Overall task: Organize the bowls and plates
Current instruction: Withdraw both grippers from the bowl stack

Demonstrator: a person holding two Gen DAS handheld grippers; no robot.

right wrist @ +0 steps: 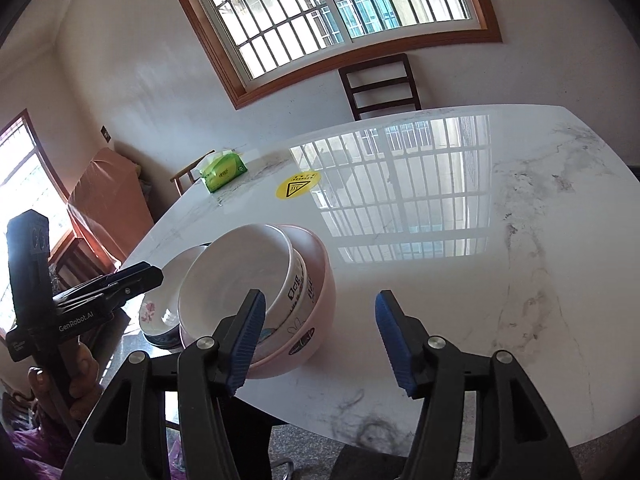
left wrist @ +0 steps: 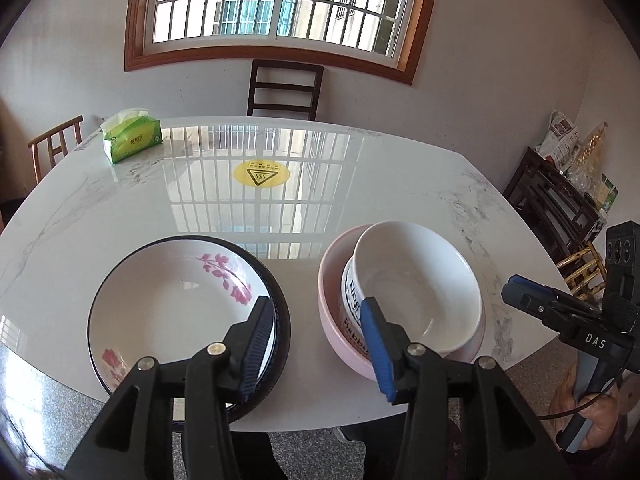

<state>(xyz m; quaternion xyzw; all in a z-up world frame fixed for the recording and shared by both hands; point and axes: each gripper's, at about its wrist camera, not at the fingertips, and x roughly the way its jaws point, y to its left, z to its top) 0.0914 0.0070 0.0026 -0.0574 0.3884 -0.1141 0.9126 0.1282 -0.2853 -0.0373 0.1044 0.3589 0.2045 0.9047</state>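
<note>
both the left gripper (left wrist: pixel 316 344) and right gripper (right wrist: pixel 320 340) gape wide, holding nothing; nested bowls (left wrist: pixel 416 284) and flowered plate (left wrist: pixel 176 300) sit at the worktop's (left wrist: pixel 320 200) near edge.

Home dining room: table (left wrist: pixel 320 200), chair (left wrist: pixel 285 89).

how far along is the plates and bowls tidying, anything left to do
Mostly done, it seems. The white bowl sits nested, tilted, in the pink bowl, and the floral plate rests on a dark-rimmed plate beside them. Nothing is in hand: the left gripper and right gripper are both open and empty. Possibly left: straightening the white bowl.
</note>
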